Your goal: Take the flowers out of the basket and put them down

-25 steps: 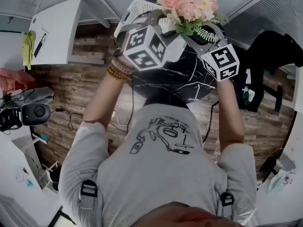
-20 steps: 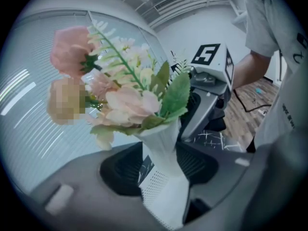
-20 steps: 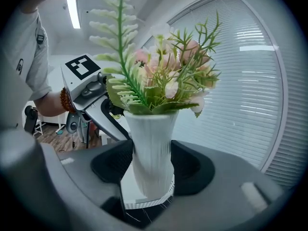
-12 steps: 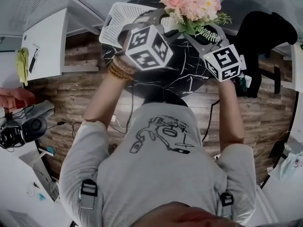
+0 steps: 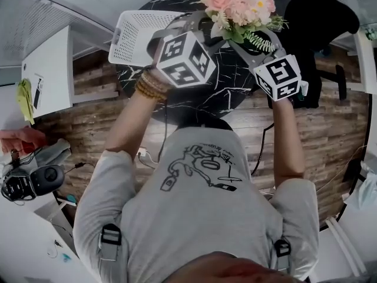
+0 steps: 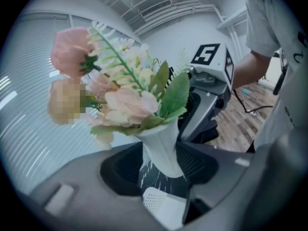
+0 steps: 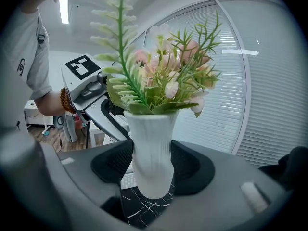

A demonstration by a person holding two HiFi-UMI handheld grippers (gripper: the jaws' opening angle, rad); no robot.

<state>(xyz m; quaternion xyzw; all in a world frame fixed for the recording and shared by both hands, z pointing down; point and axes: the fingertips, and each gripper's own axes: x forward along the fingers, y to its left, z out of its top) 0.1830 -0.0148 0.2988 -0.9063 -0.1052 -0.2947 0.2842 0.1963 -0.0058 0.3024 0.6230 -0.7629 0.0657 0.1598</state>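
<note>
flowers (image 5: 238,6) between left gripper (image 6: 161,165), right gripper (image 7: 153,165) (clamped)

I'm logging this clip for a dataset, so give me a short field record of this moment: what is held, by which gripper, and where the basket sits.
held: white ribbed vase with pink and cream flowers
left gripper: shut on vase
right gripper: shut on vase, opposite side
basket: white perforated plastic basket on round black marble table, left in head view
vase place: lifted over table, outside basket
</note>
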